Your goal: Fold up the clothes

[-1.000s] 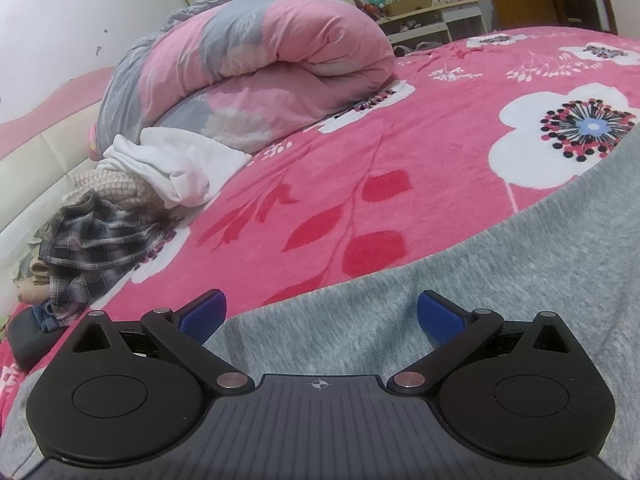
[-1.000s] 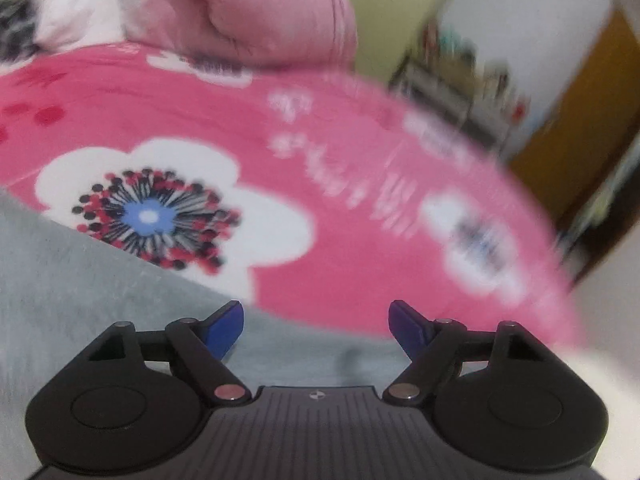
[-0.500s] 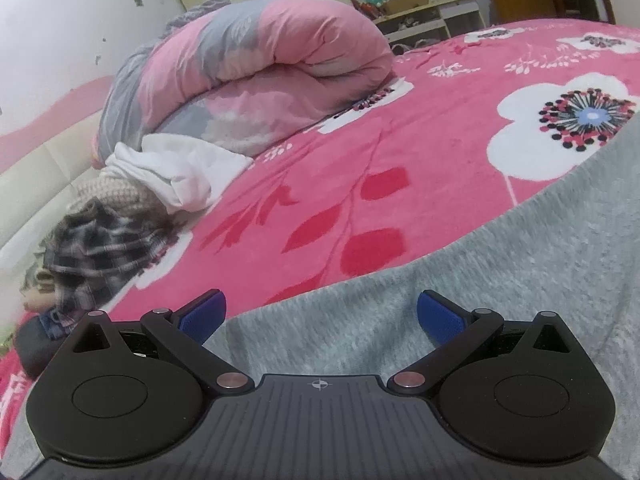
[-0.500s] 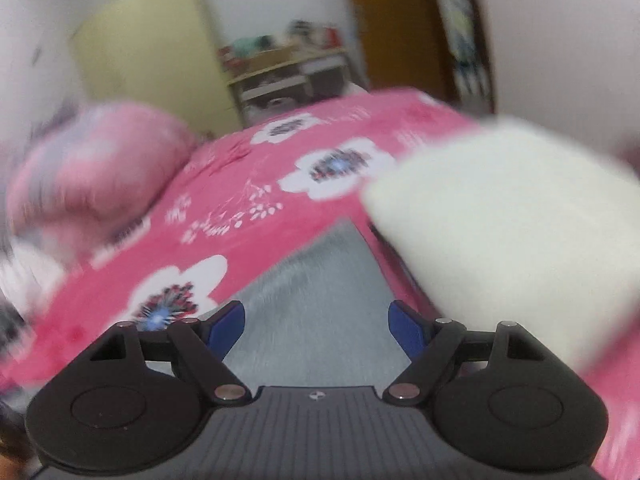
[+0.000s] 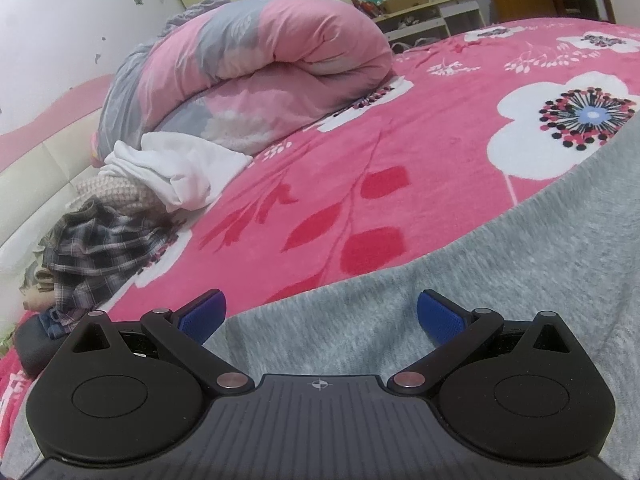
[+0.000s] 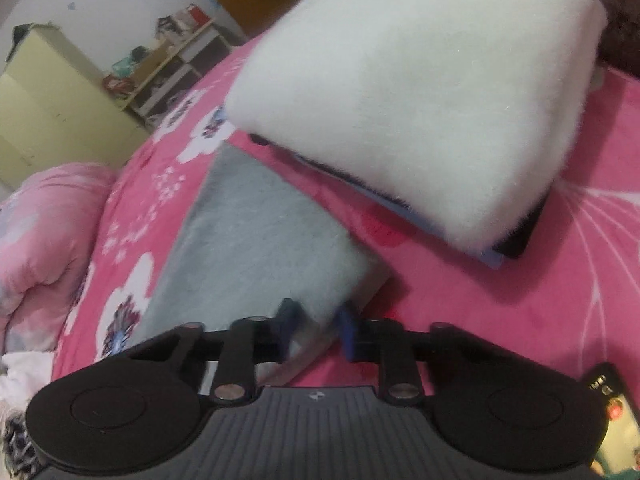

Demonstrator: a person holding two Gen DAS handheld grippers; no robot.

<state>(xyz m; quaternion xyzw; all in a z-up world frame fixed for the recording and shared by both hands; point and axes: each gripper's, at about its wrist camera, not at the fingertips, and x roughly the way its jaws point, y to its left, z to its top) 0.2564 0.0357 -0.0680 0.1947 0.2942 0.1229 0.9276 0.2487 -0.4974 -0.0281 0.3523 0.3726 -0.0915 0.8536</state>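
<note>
Left wrist view: the left gripper (image 5: 322, 314) sits low over the near part of the grey garment (image 5: 460, 304), which lies spread flat on the pink flowered bedspread (image 5: 360, 152). Its jaws stand wide apart with nothing between the blue pads (image 5: 202, 314) but the cloth lying beneath them; they hold nothing. That looks like a waiting pose, ready to pin or pick up this edge. The rolled duvet (image 5: 256, 68) and a heap of unfolded clothes (image 5: 132, 200) are pushed to the far left side of the bed, probably to keep a flat folding area free.

Right wrist view: the right gripper (image 6: 316, 332) is at a corner of the grey garment (image 6: 248, 240), and its jaws have just been closing; they are now drawn nearly together with the corner's edge between the pads, apparently pinched, though blur softens the contact. A corner grip suits lifting that end over to make a fold. A white folded stack (image 6: 420, 88) lies just beyond on the bedspread (image 6: 520, 300), seemingly finished items set aside. A phone (image 6: 612, 420) rests at the lower right.
</note>
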